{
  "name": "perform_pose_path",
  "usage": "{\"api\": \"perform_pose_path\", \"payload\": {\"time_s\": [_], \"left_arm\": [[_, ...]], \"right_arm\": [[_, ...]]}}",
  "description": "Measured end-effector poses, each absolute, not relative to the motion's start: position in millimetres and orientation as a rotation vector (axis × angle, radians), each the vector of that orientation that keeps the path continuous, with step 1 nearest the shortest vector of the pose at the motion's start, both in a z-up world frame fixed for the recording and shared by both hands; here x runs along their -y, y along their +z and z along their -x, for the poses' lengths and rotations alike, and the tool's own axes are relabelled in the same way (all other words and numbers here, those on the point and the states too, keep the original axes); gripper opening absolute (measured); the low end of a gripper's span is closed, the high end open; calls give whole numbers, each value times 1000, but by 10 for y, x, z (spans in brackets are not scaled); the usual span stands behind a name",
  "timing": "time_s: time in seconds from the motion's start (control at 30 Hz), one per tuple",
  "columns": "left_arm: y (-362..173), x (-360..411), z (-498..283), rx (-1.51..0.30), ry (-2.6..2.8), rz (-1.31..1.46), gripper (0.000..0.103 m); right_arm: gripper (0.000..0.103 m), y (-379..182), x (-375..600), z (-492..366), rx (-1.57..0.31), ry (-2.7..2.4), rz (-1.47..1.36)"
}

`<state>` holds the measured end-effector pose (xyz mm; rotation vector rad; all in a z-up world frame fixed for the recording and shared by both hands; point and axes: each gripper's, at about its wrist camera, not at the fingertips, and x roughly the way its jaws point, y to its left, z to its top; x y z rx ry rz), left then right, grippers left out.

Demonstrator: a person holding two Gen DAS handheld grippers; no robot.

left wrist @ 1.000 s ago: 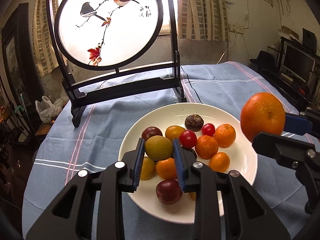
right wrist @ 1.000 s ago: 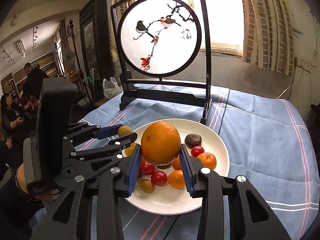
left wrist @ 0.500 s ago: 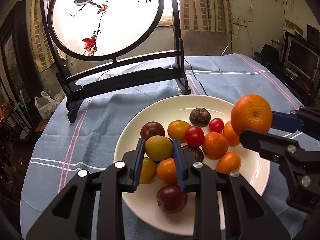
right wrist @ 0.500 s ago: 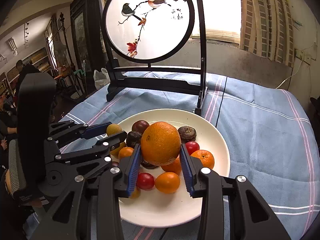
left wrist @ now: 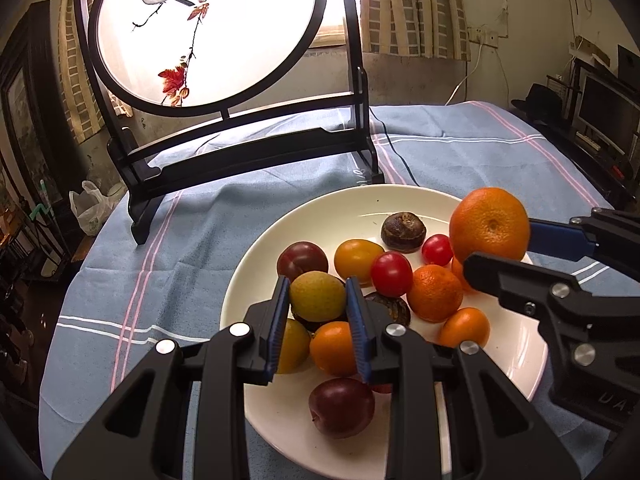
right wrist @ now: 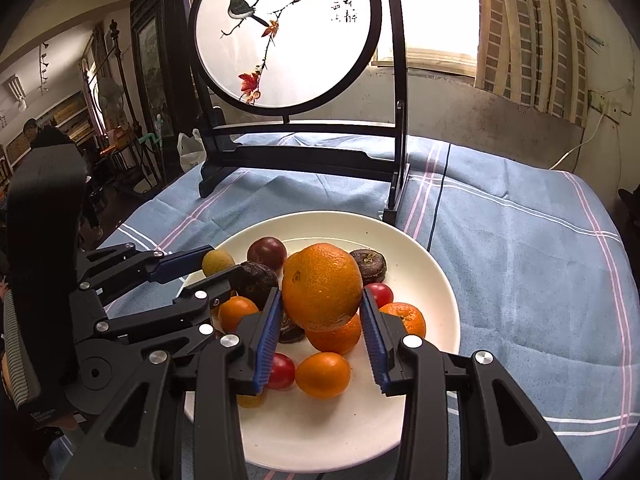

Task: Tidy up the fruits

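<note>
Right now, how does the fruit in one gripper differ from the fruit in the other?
The orange in the right gripper is far bigger than the yellow-green fruit in the left gripper. The orange is bright and dimpled; the yellow-green fruit is dull and smooth. Both are round, gripped from the sides above the white plate.

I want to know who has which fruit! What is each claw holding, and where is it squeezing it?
The left gripper squeezes a small yellow-green fruit by its two sides. The right gripper has the big orange between its pads, low on its sides.

Glossy white ceramic plate (left wrist: 532, 364) sits on matt woven cloth (left wrist: 180, 240) (blue, slightly wrinkled).
</note>
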<state>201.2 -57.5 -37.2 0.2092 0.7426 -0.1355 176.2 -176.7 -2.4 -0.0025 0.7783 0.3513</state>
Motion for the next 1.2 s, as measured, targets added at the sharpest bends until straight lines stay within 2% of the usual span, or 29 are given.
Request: {"api": "perform_pose_path", "payload": {"time_s": [0.07,0.1,0.13,0.17,0.3,0.4,0.43,0.47,0.57,0.8,1.2], "left_arm": [[-382,577,-2010,-742,-133,-213,29],[-378,570,-2000,-735,-128,-216,33],[-365,556,-1983,-721,-116,-217,48],[-340,536,-1958,-700,-101,-215,63],[-159,455,-1832,-628,-93,-189,73],[28,394,-1659,-555,-89,-169,85],[91,378,-1585,-524,-82,-168,94],[147,357,-1500,-494,-71,-166,98],[232,290,-1305,-464,-59,-160,98],[191,203,-1013,-449,-41,-150,98],[122,90,-1033,-472,-34,-61,98]], "right_arm": [[56,-36,1745,-1774,-784,349,15],[62,2,1759,-1755,-760,322,17],[67,57,1792,-1726,-735,321,1],[67,119,1831,-1693,-714,329,-24],[73,467,1943,-1468,-608,330,-57],[86,721,1979,-1202,-511,308,-35],[93,776,1994,-1108,-482,295,-33],[97,804,2012,-1011,-455,276,-34],[98,725,2049,-789,-417,220,-25],[98,234,2111,-738,-533,187,-114],[98,206,1997,-647,-503,184,-76]]}}
